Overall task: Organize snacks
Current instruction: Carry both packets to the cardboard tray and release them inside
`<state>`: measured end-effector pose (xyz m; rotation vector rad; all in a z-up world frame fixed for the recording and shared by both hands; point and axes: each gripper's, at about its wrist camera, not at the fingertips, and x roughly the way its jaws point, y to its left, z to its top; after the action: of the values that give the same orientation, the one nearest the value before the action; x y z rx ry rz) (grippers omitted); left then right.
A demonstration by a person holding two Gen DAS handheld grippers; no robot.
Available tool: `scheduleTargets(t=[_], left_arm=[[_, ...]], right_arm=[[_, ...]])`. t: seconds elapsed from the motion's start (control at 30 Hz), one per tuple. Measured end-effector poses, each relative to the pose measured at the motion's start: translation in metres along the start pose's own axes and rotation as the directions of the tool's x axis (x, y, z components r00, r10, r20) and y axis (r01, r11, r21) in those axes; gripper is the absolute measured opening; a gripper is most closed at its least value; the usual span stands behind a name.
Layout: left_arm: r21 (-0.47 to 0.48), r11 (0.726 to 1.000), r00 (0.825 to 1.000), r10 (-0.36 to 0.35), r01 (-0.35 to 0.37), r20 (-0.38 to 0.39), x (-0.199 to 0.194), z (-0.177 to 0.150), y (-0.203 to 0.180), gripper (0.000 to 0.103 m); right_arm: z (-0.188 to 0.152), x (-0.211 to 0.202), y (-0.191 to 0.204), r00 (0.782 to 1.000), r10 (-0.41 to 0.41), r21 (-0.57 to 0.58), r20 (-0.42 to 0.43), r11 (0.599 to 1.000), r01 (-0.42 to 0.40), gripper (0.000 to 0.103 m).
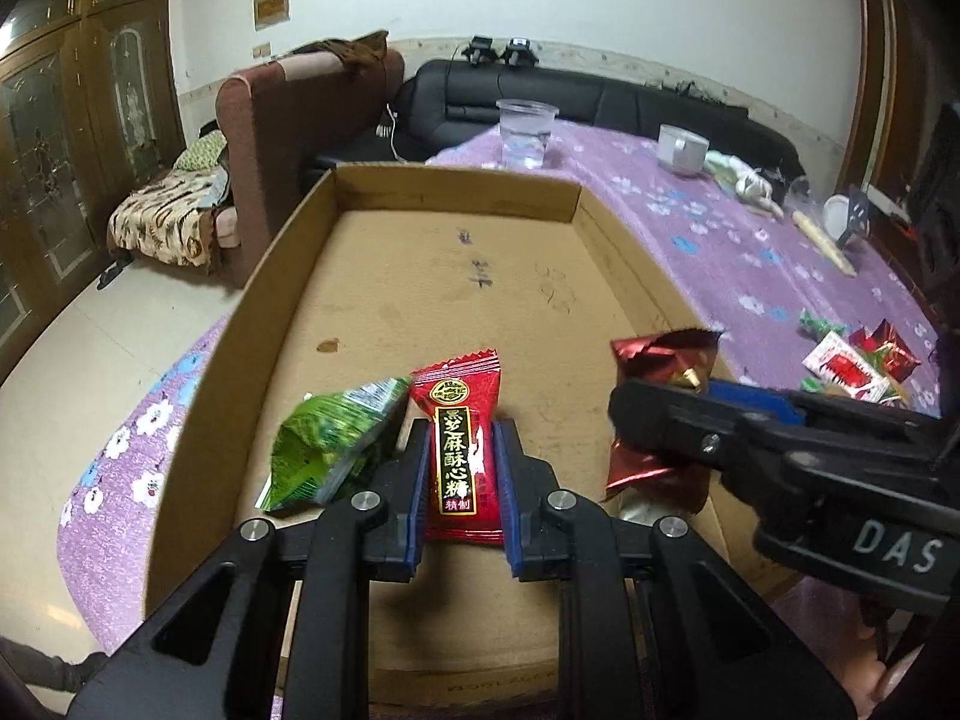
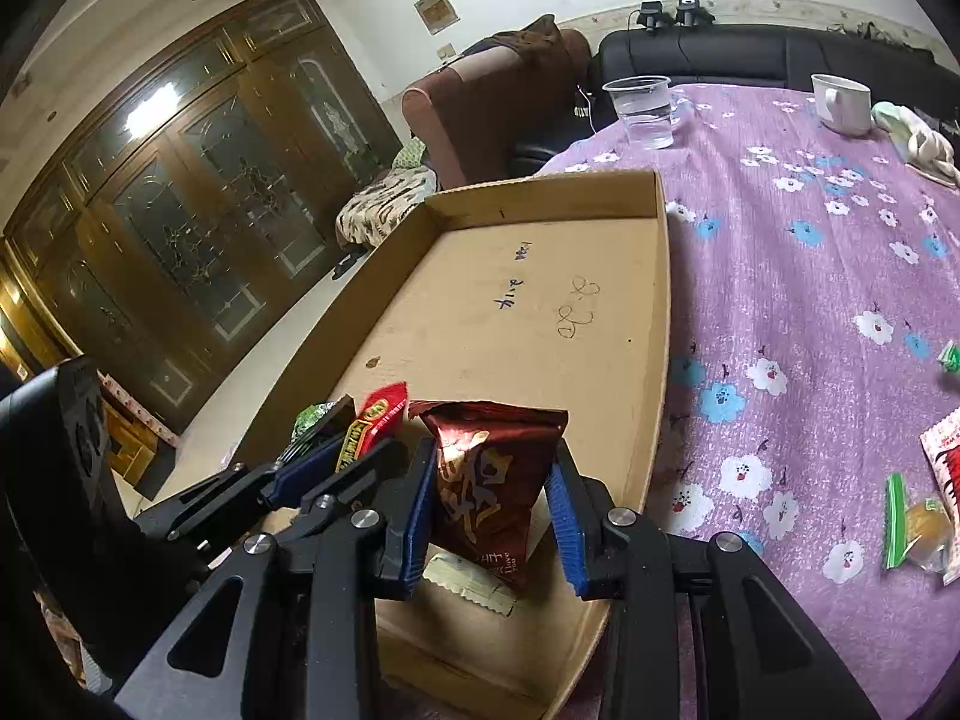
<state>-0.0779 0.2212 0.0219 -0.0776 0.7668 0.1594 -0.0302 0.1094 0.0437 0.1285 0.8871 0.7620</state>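
Meanwhile, left fingers (image 1: 462, 468) clamped on red candy (image 1: 461, 450), right fingers (image 2: 495, 516) on maroon packet (image 2: 489, 480), green packet (image 1: 330, 444) beside, over cardboard tray (image 1: 444, 192).

Your left hand-held gripper (image 1: 461, 468), matt black plastic with blue ribbed pads, meets a glossy red candy wrapper (image 1: 462, 450); the dark-red foil packet (image 2: 489, 480) crinkles above a matt, stained cardboard tray (image 1: 420, 276) on printed purple cloth (image 2: 810, 276).

The room is lit well from above, soft and even. A bright white glare shines on the glass cabinet doors (image 2: 162, 102). The shiny dark red snack packet (image 2: 492, 480) glints. Shadows under the black fingers are faint. Both pictures bend round at the edges, with dark corners. The wall (image 1: 480, 0) looks washed out.
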Motion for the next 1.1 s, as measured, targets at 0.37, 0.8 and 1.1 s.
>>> scheduleTargets(t=[0.37,0.8,1.1], left_arm=[[0.015,1.0,1.0,0.004,-0.004,-0.008,0.0,-0.002,-0.006,0.018],[0.01,1.0,1.0,-0.007,0.007,-0.009,-0.001,-0.002,-0.004,0.019],[0.015,1.0,0.998,-0.022,0.021,0.053,-0.013,-0.003,-0.003,0.044]], right_arm=[[-0.005,-0.007,-0.001,1.0,-0.006,0.015,0.023,1.0,0.006,0.038],[-0.003,-0.017,-0.001,0.998,0.001,0.012,0.07,1.0,-0.002,0.046],[-0.002,-0.031,-0.006,0.993,0.01,0.048,0.12,0.999,-0.016,0.047]])
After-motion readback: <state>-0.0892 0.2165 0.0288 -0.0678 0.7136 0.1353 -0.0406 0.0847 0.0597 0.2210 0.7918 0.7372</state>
